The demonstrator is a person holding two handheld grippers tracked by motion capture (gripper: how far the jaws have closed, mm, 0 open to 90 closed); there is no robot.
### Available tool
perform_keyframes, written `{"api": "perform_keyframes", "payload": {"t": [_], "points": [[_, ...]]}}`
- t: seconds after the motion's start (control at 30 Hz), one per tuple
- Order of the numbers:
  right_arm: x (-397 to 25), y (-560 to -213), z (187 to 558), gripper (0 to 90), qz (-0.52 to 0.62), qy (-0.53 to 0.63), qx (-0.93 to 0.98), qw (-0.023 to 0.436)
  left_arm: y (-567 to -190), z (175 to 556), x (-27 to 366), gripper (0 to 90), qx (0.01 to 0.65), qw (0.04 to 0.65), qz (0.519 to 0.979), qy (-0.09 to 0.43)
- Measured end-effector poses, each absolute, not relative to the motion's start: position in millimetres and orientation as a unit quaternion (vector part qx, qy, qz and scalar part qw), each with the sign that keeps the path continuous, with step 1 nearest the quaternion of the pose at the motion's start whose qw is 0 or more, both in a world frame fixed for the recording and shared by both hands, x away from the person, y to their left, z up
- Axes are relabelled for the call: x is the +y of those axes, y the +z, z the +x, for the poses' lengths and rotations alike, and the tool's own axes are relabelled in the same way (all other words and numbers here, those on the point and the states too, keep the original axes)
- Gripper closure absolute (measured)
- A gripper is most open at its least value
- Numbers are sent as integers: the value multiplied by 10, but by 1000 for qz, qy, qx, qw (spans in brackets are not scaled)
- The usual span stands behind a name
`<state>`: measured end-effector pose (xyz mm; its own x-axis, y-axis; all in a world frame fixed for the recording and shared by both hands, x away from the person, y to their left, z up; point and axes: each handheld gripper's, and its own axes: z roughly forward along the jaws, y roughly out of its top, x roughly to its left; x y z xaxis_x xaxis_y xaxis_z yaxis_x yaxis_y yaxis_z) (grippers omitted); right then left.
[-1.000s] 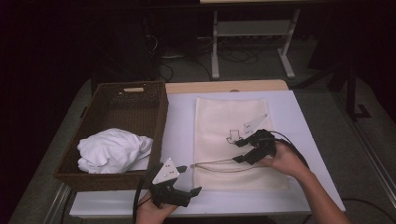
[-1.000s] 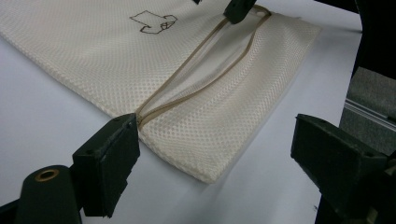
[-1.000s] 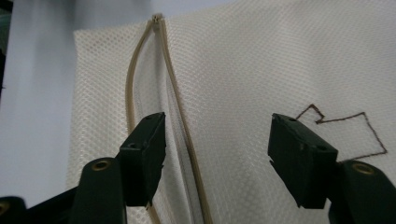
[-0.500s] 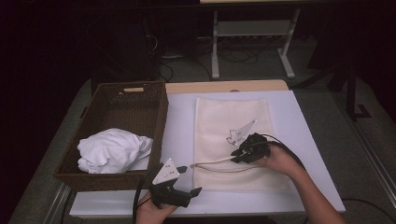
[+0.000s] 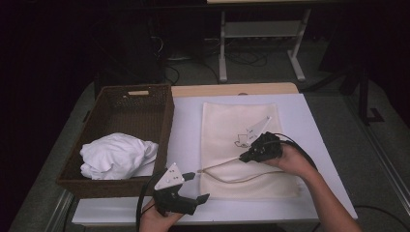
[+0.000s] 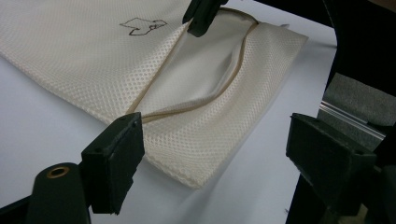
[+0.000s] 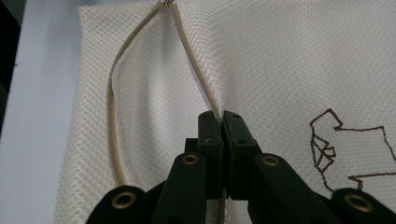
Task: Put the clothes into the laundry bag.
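A cream mesh bag point(image 5: 227, 125) with a small brown outline drawing point(image 7: 345, 149) lies flat on the white table point(image 5: 309, 121). My right gripper point(image 5: 246, 157) is shut on the upper tan edge of the bag's mouth point(image 7: 189, 51) and holds it lifted, so the mouth point(image 6: 201, 84) gapes. My left gripper point(image 5: 193, 186) is open near the table's front edge, just off the bag's near corner point(image 6: 196, 179). Its jaws stand wide apart with nothing between them. The right gripper's black tip point(image 6: 201, 18) shows at the top of the left gripper view.
A dark wicker basket point(image 5: 121, 104) stands on the left of the table with a bundled white cloth point(image 5: 116, 154) in its near end. A wooden strip point(image 5: 232, 89) runs along the far table edge. A white metal stand point(image 5: 261, 34) and cables sit on the dark floor behind.
My right gripper has moved left and towards me over the bag, drawing the tan edge up and opening the mouth. My left gripper has stayed in place.
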<state>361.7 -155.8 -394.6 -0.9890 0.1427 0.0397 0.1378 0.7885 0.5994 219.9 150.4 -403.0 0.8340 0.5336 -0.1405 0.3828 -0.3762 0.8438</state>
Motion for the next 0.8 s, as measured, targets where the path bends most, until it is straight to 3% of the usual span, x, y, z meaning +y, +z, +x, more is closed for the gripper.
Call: {"api": "perform_keyframes", "payload": {"t": [0.8], "points": [[-1606, -3745, 3717, 866, 87, 342, 935, -15, -3339, 2502, 1956, 184, 295, 494, 817, 26]]}}
